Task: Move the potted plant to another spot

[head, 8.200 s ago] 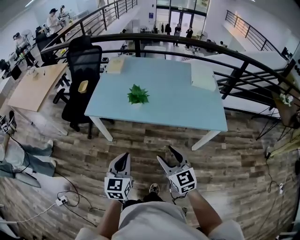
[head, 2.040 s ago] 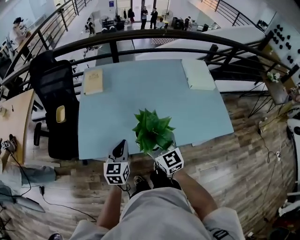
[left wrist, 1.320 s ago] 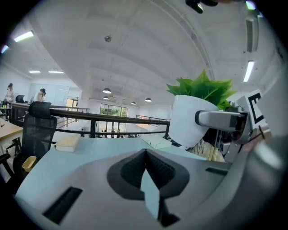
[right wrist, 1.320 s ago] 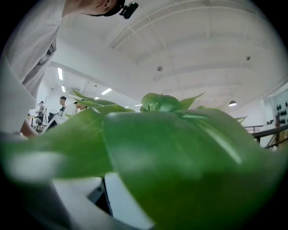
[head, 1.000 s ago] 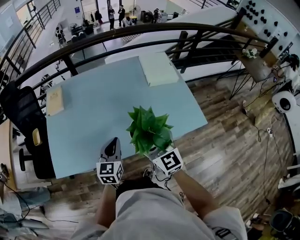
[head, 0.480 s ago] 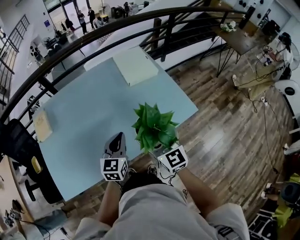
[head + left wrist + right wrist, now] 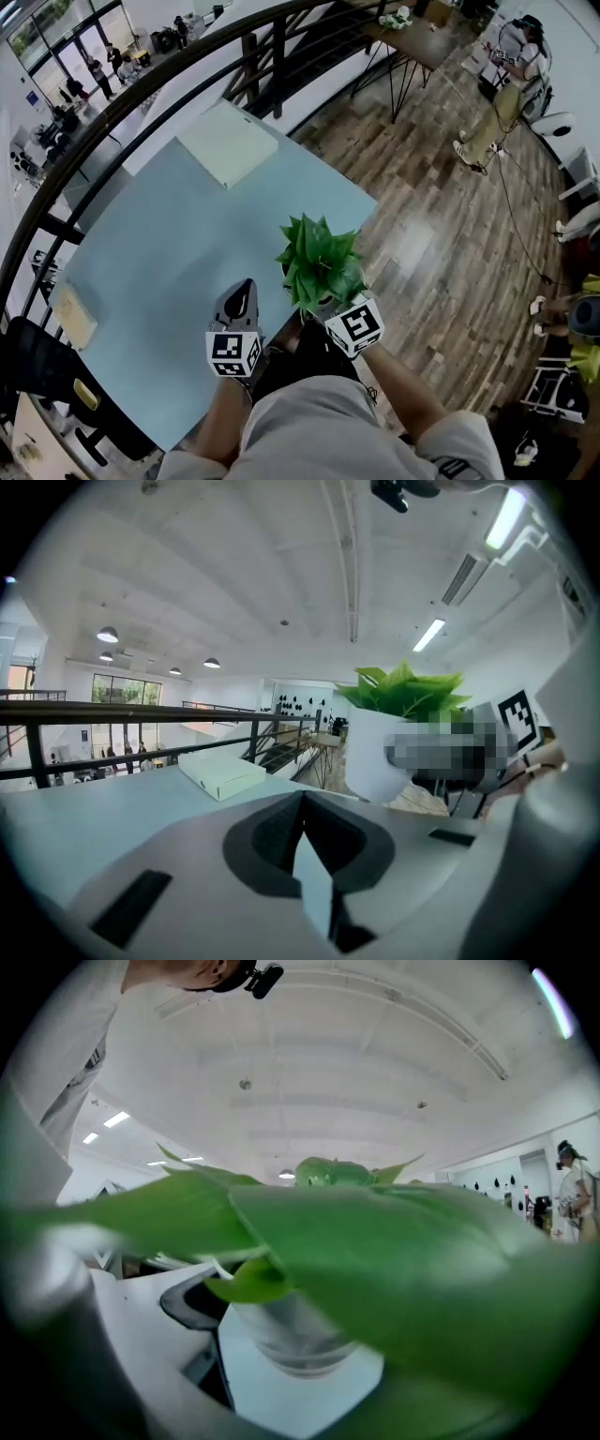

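2 grippers: right gripper (image 7: 319, 305) clenched on potted plant (image 7: 321, 265), at pot; left gripper (image 7: 240, 292) closed, empty.
Handling: prob. light, top-heavy; leaves soft, so grip pot wall.

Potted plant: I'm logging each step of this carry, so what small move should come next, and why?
Probably swing the potted plant forward over the bare blue table and lower it there. The right gripper is shut on its pot, holding it up by the table's near edge, so setting it down here looks risky. The left gripper is shut and empty.
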Demonstrator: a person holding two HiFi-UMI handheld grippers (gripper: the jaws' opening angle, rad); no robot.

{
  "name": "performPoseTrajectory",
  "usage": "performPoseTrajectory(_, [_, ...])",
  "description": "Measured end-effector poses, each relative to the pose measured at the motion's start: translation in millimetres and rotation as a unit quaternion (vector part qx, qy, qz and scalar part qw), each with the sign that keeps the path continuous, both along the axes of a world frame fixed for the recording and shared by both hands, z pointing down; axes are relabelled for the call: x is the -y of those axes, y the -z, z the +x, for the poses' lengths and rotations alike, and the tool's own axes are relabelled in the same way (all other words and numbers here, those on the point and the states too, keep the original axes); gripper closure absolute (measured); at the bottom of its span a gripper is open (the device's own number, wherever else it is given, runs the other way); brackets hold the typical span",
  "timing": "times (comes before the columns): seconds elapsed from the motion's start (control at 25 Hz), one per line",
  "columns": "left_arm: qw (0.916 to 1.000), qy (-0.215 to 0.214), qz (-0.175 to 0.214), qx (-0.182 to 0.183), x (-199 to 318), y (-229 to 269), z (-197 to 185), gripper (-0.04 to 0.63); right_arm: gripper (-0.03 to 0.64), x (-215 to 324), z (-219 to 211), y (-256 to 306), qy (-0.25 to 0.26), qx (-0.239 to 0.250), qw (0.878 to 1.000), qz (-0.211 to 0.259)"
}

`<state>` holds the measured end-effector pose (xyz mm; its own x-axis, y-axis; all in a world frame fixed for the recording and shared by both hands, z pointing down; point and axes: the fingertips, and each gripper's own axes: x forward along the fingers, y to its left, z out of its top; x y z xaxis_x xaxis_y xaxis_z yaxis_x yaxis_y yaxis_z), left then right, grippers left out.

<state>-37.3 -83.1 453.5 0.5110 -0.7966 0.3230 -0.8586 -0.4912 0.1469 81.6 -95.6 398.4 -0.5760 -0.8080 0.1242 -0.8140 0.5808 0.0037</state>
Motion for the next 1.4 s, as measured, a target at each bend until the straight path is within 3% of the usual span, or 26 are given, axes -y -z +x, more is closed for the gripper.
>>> performPoseTrajectory(0.16, [0.9998, -0.021, -0.006, 0.001, 12.9, -13.1, 10.8, 0.584, 0.118, 16.0, 10.2, -11.5, -0.019, -0.002, 1.0, -0.003])
performPoseTrajectory(0.32, [0.9997, -0.019, -0.013, -0.003, 65.9, -13.3, 37.0, 0.584, 0.118, 75.9, 36.0, -16.4, -0.019, 0.004, 1.0, -0.011])
performPoseTrajectory(0.44, [0.9997, -0.017, -0.019, -0.004, 72.1, -29.8, 40.5, 0.584, 0.118, 87.7, 42.9, -30.5, -0.022, 0.008, 1.0, -0.015])
performPoseTrajectory(0.64, [0.9996, 0.005, -0.027, -0.011, 66.8, -53.7, 41.6, 0.584, 0.118, 94.6, 48.4, -66.4, -0.017, 0.001, 0.999, -0.028])
performPoseTrajectory(0.88, [0.9977, 0.024, -0.064, -0.003, 134.5, -65.3, 47.9, 0.584, 0.118, 183.1, 55.1, -82.3, -0.009, -0.003, 0.999, -0.054])
performPoseTrajectory(1.4, [0.9932, 0.056, -0.102, 0.0, 179.6, -97.5, 57.1, 0.584, 0.118, 252.0, 45.1, -139.0, 0.035, -0.014, 0.994, -0.099])
